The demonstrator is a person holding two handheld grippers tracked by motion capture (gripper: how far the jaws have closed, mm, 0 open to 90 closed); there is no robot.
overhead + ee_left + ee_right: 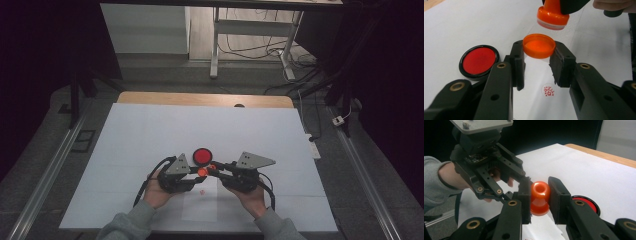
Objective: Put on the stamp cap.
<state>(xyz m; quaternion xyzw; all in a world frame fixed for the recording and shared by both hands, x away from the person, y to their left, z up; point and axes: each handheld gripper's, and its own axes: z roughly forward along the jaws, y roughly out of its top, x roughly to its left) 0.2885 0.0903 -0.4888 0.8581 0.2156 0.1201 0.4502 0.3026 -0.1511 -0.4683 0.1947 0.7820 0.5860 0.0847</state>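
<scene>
Stamp [552,16], orange, pinched upright in right tongs [539,195], face down just above and right of its cap. Going left to right: red ink pad [479,60] on white counter [150,135]; orange cap [539,45], hollow side up, held between left tongs [537,65]; round red stamped mark [548,90] on paper, nearer. Nothing between stamp and cap.
</scene>
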